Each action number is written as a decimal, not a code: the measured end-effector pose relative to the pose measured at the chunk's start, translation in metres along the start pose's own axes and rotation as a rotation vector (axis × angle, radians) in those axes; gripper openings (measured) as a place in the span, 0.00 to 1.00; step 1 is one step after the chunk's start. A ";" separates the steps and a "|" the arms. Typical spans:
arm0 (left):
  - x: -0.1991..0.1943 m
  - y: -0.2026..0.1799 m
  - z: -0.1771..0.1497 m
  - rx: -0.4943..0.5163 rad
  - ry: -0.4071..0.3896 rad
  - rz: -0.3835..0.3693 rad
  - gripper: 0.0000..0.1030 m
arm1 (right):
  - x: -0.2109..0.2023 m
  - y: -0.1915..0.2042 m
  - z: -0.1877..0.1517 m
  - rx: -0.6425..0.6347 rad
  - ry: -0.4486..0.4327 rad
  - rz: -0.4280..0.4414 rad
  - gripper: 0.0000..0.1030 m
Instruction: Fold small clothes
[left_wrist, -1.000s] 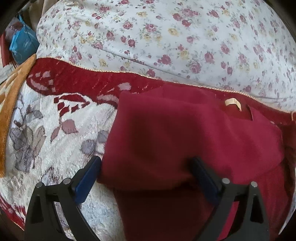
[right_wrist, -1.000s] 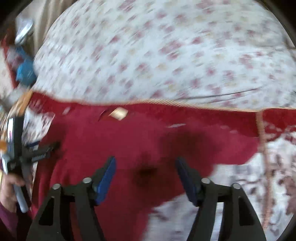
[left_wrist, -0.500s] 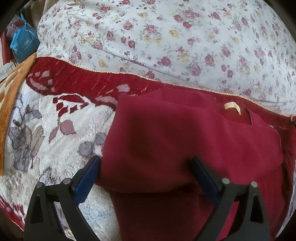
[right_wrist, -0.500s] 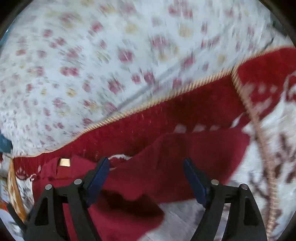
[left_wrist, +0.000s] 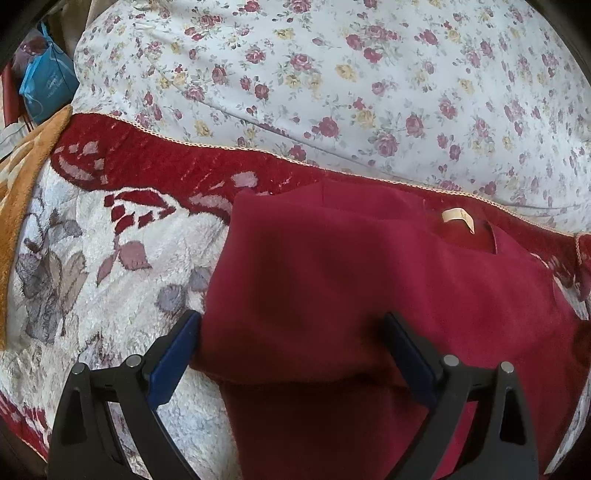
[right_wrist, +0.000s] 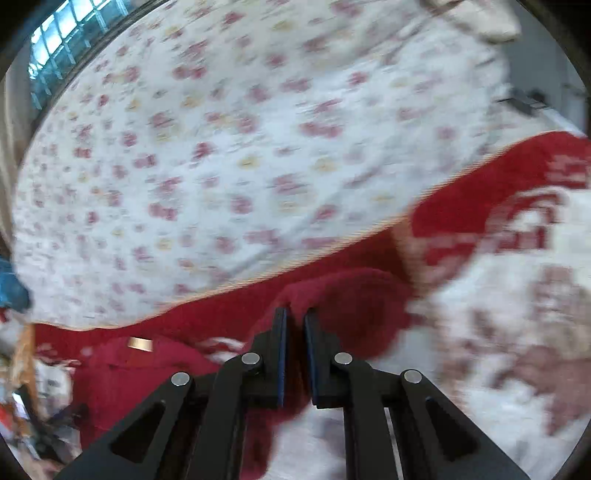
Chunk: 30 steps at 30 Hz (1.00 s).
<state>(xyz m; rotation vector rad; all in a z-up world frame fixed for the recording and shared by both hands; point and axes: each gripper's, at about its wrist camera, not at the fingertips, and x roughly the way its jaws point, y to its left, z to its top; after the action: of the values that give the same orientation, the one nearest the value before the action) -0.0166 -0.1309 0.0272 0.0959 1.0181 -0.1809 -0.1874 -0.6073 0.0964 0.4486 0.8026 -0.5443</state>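
Lying on a plush blanket (left_wrist: 92, 280), the dark red garment (left_wrist: 332, 280) is soft, light knit: limp, drapes readily, no stiffness, likely to sag and slide off its own layers when lifted. One side is folded inward, edge running across near the left gripper (left_wrist: 291, 339), whose jaws stand spread wide over the cloth, not pinching. Right gripper (right_wrist: 295, 317) has jaws pressed nearly together on a bunched end of the garment, probably a sleeve or side; view is blurred. Best hold, by judgement: hem, cuff or seam edges, where fabric is doubled. Cream neck label (left_wrist: 458, 218) marks the collar. Blanket pile is fleecy, red-bordered, corded trim; beyond it a smooth floral sheet (left_wrist: 332, 81).
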 end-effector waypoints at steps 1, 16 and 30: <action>0.000 0.000 0.000 0.002 0.000 0.003 0.94 | 0.000 -0.010 -0.005 0.003 0.030 -0.030 0.15; -0.004 -0.001 -0.001 0.010 -0.005 0.012 0.94 | 0.017 0.045 -0.034 -0.154 0.092 -0.026 0.86; -0.008 0.002 0.003 -0.007 -0.010 -0.007 0.94 | -0.020 0.025 -0.022 -0.065 0.054 0.292 0.12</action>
<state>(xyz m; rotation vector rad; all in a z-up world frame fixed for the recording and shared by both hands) -0.0177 -0.1284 0.0361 0.0849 1.0095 -0.1834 -0.1950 -0.5698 0.1027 0.5125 0.7875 -0.2352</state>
